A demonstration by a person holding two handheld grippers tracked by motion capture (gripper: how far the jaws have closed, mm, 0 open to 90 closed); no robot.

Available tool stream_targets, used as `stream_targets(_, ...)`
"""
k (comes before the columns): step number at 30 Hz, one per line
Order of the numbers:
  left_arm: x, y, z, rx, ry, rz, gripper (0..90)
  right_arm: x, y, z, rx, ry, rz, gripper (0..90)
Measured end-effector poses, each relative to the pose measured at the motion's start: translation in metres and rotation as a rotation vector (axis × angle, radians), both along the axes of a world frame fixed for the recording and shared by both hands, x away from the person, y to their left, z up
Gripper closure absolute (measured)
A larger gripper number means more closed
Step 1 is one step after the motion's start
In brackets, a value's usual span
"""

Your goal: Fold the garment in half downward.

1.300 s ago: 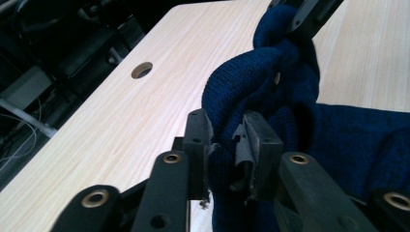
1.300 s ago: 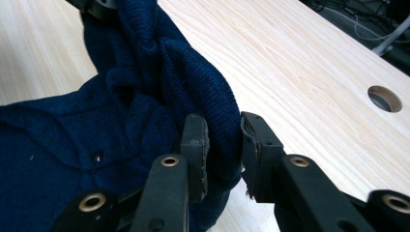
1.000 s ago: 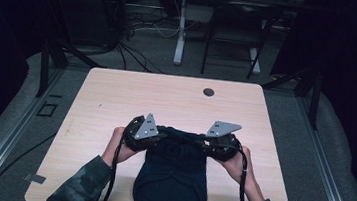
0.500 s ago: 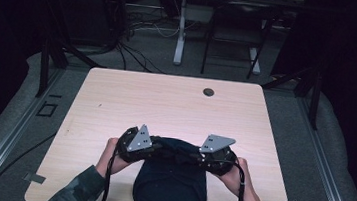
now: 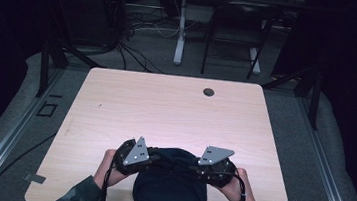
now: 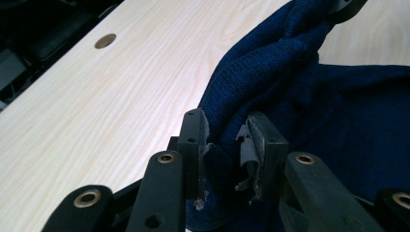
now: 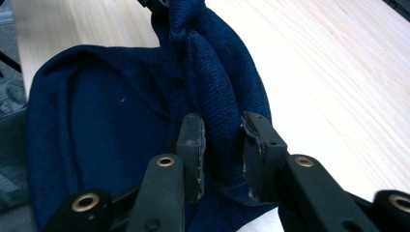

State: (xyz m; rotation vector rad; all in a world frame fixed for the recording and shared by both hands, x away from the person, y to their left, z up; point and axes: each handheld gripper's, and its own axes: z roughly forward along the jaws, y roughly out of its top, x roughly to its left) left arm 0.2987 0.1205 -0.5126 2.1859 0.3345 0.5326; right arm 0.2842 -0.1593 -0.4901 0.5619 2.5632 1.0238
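The left gripper (image 5: 153, 157) pinches a bunched fold of the dark blue knit garment (image 5: 171, 192) at the tabletop's (image 5: 165, 109) near edge; its own view reveals frayed jaw pads. The right gripper (image 5: 193, 168) clamps the same fold's other end.

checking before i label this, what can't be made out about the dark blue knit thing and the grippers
- Knit item: high view, its far edge hidden under both grippers; what garment it is, unclear.
- Left gripper, right gripper: fabric bunched between the jaws hides the pad faces.
- Round spot: too small to identify.
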Motion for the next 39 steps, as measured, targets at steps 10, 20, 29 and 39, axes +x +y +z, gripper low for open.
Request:
stream_targets(10, -0.015, 0.000, -0.015, 0.002, 0.049, -0.018, 68.9, -0.014, -0.001, -0.014, -0.011, 0.044, 0.012, 68.2)
stream_targets(20, -0.021, -0.002, -0.027, 0.029, 0.122, -0.029, 59.7, -0.023, 0.000, -0.025, -0.026, 0.098, 0.025, 62.3)
stream_targets(29, -0.032, 0.010, -0.024, -0.014, 0.199, 0.003, 30.4, -0.033, -0.011, -0.019, 0.026, 0.146, 0.021, 55.5)
stream_targets(39, -0.014, 0.017, -0.002, -0.057, 0.142, 0.072, 27.4, -0.003, -0.018, -0.008, 0.085, 0.085, -0.083, 55.0)
